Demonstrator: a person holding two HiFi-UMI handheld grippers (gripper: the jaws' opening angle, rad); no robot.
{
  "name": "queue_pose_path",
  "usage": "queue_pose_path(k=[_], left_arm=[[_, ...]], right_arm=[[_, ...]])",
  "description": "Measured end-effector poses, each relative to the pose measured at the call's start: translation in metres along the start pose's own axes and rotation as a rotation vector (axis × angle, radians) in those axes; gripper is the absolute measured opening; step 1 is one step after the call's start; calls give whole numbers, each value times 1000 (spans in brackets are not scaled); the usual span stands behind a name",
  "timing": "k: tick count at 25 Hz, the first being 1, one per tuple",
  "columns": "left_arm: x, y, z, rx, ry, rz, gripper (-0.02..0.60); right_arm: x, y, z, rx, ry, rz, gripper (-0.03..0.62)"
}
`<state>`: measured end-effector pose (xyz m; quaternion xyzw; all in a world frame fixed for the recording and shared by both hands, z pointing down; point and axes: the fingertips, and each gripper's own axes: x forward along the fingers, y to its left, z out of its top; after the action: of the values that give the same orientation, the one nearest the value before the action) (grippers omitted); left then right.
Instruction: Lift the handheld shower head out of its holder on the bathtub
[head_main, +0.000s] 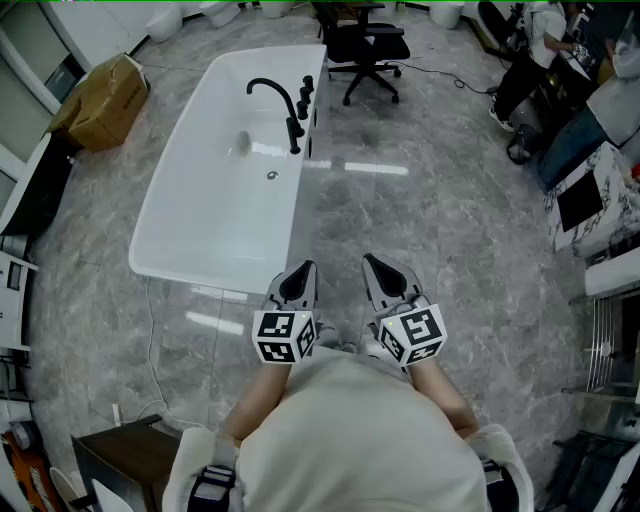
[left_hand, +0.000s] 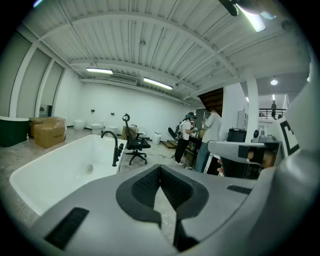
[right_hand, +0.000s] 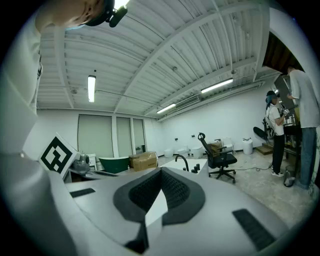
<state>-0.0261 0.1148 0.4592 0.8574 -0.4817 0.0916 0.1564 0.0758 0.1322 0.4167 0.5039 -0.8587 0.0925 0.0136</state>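
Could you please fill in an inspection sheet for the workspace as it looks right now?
Surface: glossy grey marble-look floor.
Job's things: white bathtub; black faucet and black fittings on its right rim; the shower head is too small to pick out.
Clutter: cardboard box left of the tub; office chair beyond it.
Grippers: left gripper and right gripper both shut, nothing between the jaws, short of the tub.
Cables: white cable on the floor by the tub's near end.
Surroundings: people far right.
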Motion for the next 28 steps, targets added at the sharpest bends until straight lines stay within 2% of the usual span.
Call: queue_pose_path(k=[6, 15, 20, 28], left_arm=[[-17, 1, 5, -24, -9, -9, 21], [-23, 16, 1, -60, -15, 7, 20], [-27, 21, -4, -69, -7, 23, 21], [-17, 32, -10, -98, 15, 50, 21]], right_arm=[[-13, 11, -4, 22, -4, -32, 20], [-4, 24, -1, 21, -4, 18, 20], [0, 25, 0, 54, -17, 24, 20], [11, 18, -9, 98, 22, 47, 20]])
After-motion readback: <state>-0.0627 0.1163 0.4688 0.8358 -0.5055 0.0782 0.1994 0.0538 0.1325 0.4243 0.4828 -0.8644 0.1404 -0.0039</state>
